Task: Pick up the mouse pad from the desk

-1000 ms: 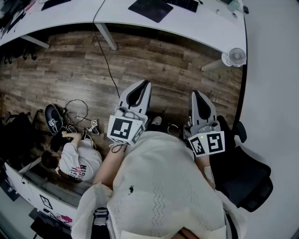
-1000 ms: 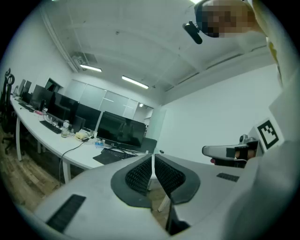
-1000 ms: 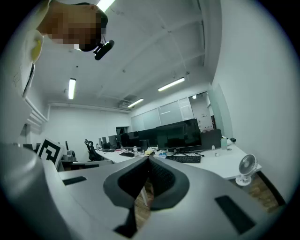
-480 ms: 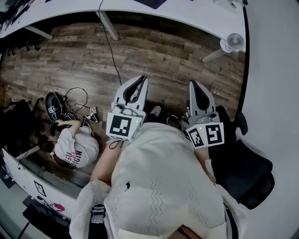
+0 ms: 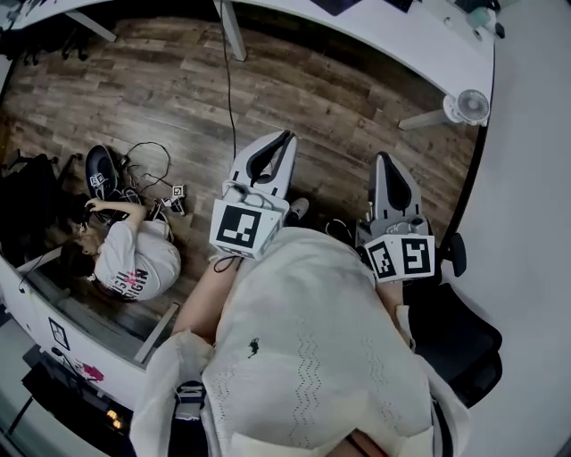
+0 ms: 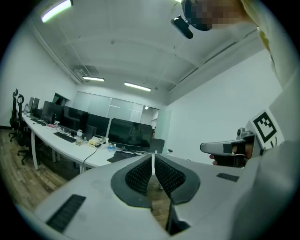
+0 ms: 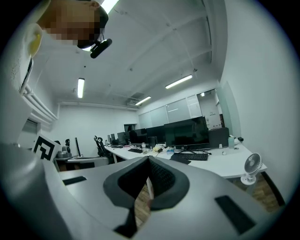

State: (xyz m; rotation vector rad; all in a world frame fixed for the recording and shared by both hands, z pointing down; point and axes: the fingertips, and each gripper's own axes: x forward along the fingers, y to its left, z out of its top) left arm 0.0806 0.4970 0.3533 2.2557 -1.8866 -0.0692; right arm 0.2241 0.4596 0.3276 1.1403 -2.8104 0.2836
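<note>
1. Your left gripper (image 5: 285, 137) is clenched, pads pressed together, and holds nothing. It sits level over the wood floor (image 5: 339, 116).
2. Your right gripper (image 5: 385, 157) is clenched as well and holds nothing. It runs alongside the left one, with a gap between them.
3. The mouse pad (image 7: 181, 159) lies flat on the white desk (image 5: 401, 34), just beside the keyboard (image 7: 194, 156). It is well ahead of both grippers and untouched.
4. The desk's edge curves across the top of the head view, with open floor between it and your jaws.
5. Right side: a small fan (image 5: 471, 105) stands on the floor by the desk end, and a black chair (image 5: 464, 335) is just beside your right arm.
6. Left side: a person (image 5: 134, 268) sits on the floor among cables (image 5: 143, 178), well apart from the left gripper.
7. A cord (image 5: 228, 89) drops from the desk to the floor ahead of the left gripper, next to a desk leg (image 5: 234, 22).
</note>
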